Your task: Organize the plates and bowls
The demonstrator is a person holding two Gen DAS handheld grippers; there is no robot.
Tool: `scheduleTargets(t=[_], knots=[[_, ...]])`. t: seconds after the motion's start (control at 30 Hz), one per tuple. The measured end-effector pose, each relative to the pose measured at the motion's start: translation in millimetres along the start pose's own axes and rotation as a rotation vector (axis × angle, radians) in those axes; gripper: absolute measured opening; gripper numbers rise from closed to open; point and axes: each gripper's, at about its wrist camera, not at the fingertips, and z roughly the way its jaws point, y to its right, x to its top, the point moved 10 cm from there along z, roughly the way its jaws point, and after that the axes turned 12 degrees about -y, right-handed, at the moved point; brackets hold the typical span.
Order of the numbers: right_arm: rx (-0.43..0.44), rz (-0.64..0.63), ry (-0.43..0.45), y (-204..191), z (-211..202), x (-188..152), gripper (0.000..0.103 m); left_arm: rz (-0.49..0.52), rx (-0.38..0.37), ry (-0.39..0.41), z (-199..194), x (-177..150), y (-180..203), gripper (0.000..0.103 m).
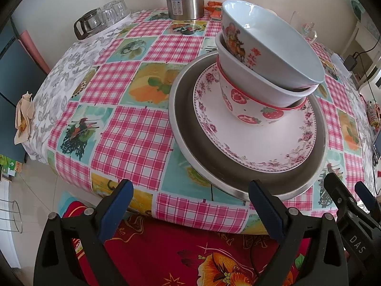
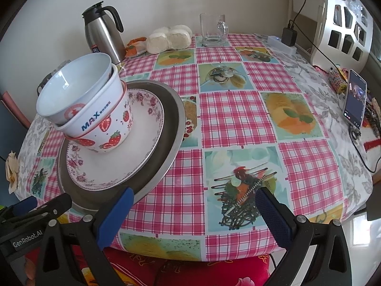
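Three bowls (image 1: pixel 266 64) nested smallest-on-top on the floral plate (image 1: pixel 257 143) inside the steel tray (image 1: pixel 190 128) near worktop (image 2: pixel 238 119) front edge, stack looks finished; left claw (image 1: pixel 190 195) and right claw (image 2: pixel 193 202) both wide open, empty.

A round table (image 2: pixel 238 124) fills the middle of both views. It wears a cloth with pink checks and food pictures. A big metal tray (image 2: pixel 171 128) sits on the cloth at the left of the right wrist view. In the upper left stands a steel jug (image 2: pixel 102 33), with white buns (image 2: pixel 169 38) beside it. A clear glass mug (image 2: pixel 213 29) is at the top middle. A phone (image 2: pixel 354 99) leans at the right edge. In the left wrist view, a glass pot (image 1: pixel 89 22) and cups (image 1: pixel 114 10) sit upper left, and crumpled paper (image 1: pixel 23 116) lies at the left edge.
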Motion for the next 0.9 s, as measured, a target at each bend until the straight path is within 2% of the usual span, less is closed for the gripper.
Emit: scheduleTargets(t=[0.9], knots=[[-0.016, 0.006, -0.010, 4.0, 4.3, -0.3, 0.103, -0.037, 0.001, -0.002, -0.2, 2.1, -5.9, 0.097]])
